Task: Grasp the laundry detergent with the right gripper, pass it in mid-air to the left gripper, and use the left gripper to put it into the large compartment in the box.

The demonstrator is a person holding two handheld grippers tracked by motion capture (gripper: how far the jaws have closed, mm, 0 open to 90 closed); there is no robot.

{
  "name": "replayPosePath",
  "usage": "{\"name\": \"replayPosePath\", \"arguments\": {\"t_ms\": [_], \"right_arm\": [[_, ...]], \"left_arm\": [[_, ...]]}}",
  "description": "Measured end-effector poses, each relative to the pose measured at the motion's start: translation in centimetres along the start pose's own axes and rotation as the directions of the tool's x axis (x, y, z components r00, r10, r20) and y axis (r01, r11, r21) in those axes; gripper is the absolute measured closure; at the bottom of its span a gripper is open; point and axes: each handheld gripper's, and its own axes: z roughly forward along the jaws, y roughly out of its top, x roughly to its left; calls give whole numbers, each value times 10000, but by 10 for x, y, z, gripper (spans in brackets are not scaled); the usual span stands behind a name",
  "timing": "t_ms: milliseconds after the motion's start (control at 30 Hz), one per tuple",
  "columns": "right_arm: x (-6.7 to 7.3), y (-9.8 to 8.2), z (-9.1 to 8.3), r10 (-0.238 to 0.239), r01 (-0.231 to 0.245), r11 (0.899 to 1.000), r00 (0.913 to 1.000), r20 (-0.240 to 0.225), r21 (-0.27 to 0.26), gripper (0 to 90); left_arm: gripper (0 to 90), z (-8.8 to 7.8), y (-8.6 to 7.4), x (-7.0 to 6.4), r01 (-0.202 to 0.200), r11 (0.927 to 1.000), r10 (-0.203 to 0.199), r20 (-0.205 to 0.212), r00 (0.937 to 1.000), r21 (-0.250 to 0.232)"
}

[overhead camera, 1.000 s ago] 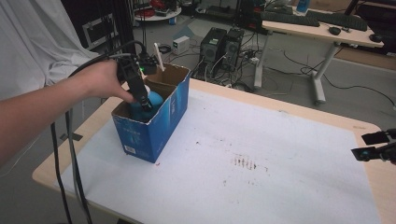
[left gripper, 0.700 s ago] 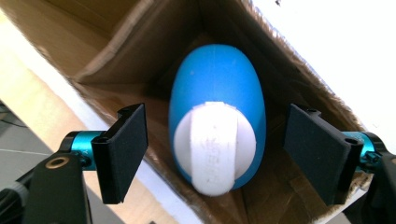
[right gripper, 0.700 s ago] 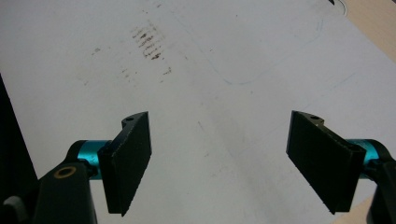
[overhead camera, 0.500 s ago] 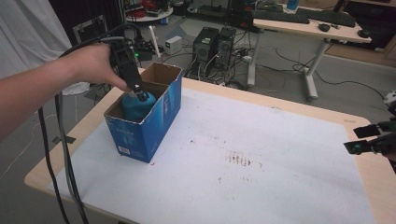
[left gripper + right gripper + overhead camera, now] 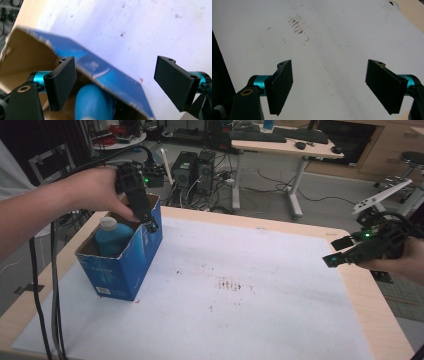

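The left hand is held above the far end of the open blue cardboard box, forearm entering from the left edge, with the left gripper pointed steeply down. In the left gripper view its jaws are spread wide and grasp nothing; the box's far-right wall edge lies between them, one pad over the brown box interior, the other over the white sheet. Whether a pad touches the cardboard cannot be told.

The right hand is seen at the right edge of the table, and the right gripper is held just above the table's right border, pointed left. In the right gripper view its jaws are likewise spread wide and empty above the sheet.

The blue plastic bottle with a white cap stands inside the box, at the left side of the white paper sheet covering the light wooden table. A cluster of small brown stains is noted near the sheet's centre, well apart from the box. Black cables hang off the left edge. Beyond the table, a second desk and computer towers are seen on the floor.

Compared with half a second earlier, the left gripper has been lifted off the bottle and moved to the far-right rim; the bottle remains in the box. The right gripper has stayed near the right edge.
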Motion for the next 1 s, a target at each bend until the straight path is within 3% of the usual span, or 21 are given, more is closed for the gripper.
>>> {"name": "replayPosePath", "arguments": {"t_ms": [267,567,767,1000], "right_arm": [[13,-1,-4,-24,24,10000,10000,78,34,215],[28,3,3,-449,453,9982,9989,-127,390,215],[35,13,10,-923,941,9935,9953,-306,637,215],[39,20,12,-1240,1265,9894,9915,-390,715,215]], "left_arm": [[181,13,35,-16,-1037,9946,1036,523,9932,-3],[181,35,63,-32,-2100,9777,2093,1022,9725,-37],[181,42,73,-37,-2359,9717,2356,1147,9651,-113],[181,41,74,-41,-2349,9719,2353,1028,9665,-161]]}}
